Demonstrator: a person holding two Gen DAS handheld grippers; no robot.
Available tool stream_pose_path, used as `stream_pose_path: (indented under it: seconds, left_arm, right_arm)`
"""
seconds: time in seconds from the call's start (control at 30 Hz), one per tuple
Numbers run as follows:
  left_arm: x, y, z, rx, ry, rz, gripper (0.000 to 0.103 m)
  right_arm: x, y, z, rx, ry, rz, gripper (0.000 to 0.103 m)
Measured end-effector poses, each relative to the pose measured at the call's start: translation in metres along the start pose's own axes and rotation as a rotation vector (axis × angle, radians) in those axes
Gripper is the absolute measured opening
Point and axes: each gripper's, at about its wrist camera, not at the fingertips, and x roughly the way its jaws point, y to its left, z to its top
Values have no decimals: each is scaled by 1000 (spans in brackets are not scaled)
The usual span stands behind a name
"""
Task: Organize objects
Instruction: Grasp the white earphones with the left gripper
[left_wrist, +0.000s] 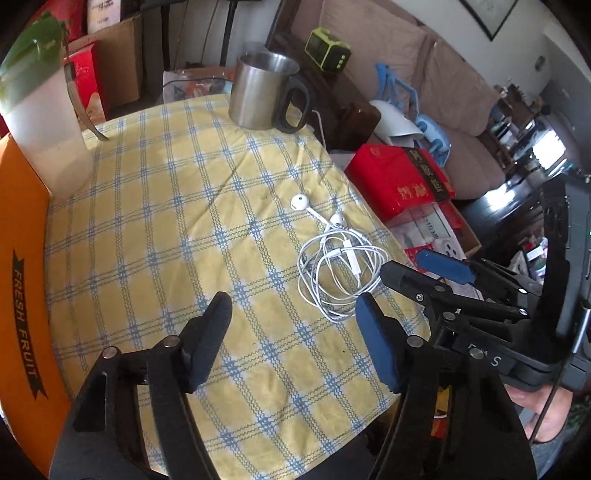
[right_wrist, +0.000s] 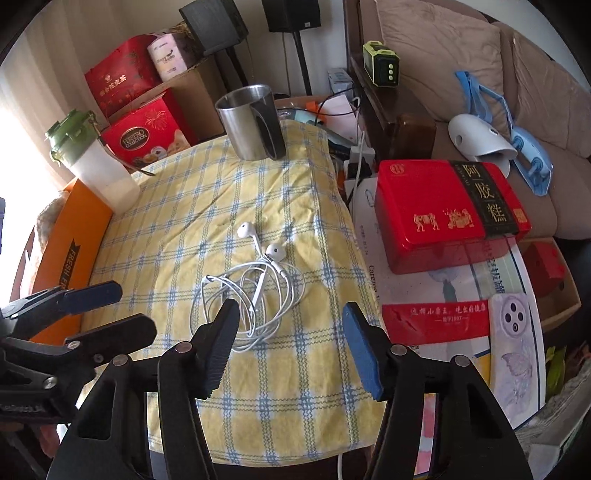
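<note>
White wired earphones lie in a loose coil on the yellow checked cloth. My left gripper hovers over the cloth just left of the coil, open with nothing between its fingers; in the right wrist view the left gripper enters from the left edge. My right gripper is open just short of the coil, its black finger overlapping the cable's near loop. From the left wrist view the right gripper sits at the coil's right side. A steel mug stands at the far end.
A white shaker bottle with a green lid stands by an orange "FRESH FRUIT" box on the left. A red tin and papers lie to the right of the cloth. A sofa is beyond.
</note>
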Motion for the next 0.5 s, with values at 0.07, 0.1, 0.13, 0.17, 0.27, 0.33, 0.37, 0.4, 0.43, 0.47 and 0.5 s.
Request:
stream_pose_path:
  seconds: [0.07,0.1,0.13,0.17,0.27,0.33,0.37,0.4,0.43,0.47,0.5]
  left_arm:
    - [9,1,0,-10,21,-19,61]
    - [14,2,1,-19,28,-31,60]
    - [18,3,1,-26,34,-37,57]
    - [21,3,1,-30,39,-39,51]
    - [31,3,2,-34,62,-36,45]
    - [34,4,3,-49,60,-52,45]
    - [34,5,3,-54,60,-60,45]
    - [35,5,5,-60,60,-65,45]
    - [35,6,5,-63,61,-71,45]
    - [36,5,6,-64,62,-75,42]
    - [37,5,7,-62,61,-76,39]
  right_arm:
    - [7,0,-2,-2,17,4,55]
    - [11,0,-2,-4,23,7,51]
    - [14,0,-3,-5,28,10,48]
    - [17,1,-3,-7,31,11,46]
    - [23,1,-3,-13,33,11,34]
    - [26,0,-4,-11,33,17,26]
    - [27,0,-4,-11,32,20,26]
    - [28,0,-4,-12,32,22,26]
    - [29,1,-4,-15,34,24,25]
    - [30,2,-4,-19,38,26,25]
    - [32,4,-4,-22,42,27,25]
